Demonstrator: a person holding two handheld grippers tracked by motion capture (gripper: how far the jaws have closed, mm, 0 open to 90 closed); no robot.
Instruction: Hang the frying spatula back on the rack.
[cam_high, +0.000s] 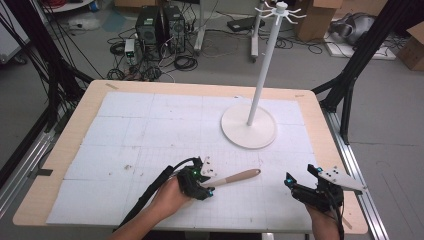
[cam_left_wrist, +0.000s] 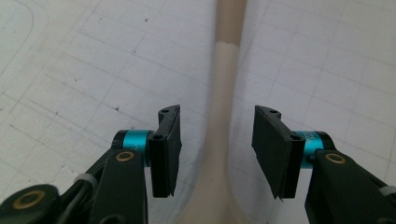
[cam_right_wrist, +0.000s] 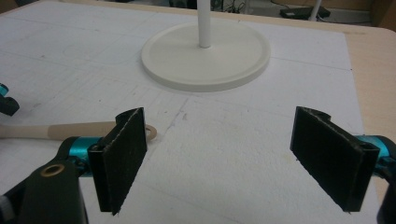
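A utensil (cam_high: 240, 176) with a light wooden handle and a cream neck lies on the white gridded mat (cam_high: 150, 130), its handle end pointing right. My left gripper (cam_high: 205, 184) is open, and its jaws stand on either side of the cream neck (cam_left_wrist: 223, 84) without touching it. The utensil's head is hidden under that gripper. My right gripper (cam_high: 300, 174) hovers open near the front right of the mat, its jaws wide apart with nothing between them (cam_right_wrist: 233, 158). In the right gripper view, the wooden handle (cam_right_wrist: 79, 129) lies just to the left of the left jaw.
A white hook stand (cam_high: 262, 75) on a round base (cam_high: 248, 131) rises at the back right of the mat; the base (cam_right_wrist: 205, 58) lies ahead of the right gripper. The wooden table edge (cam_high: 345, 165) runs close on the right. Cables and computers sit on the floor beyond.
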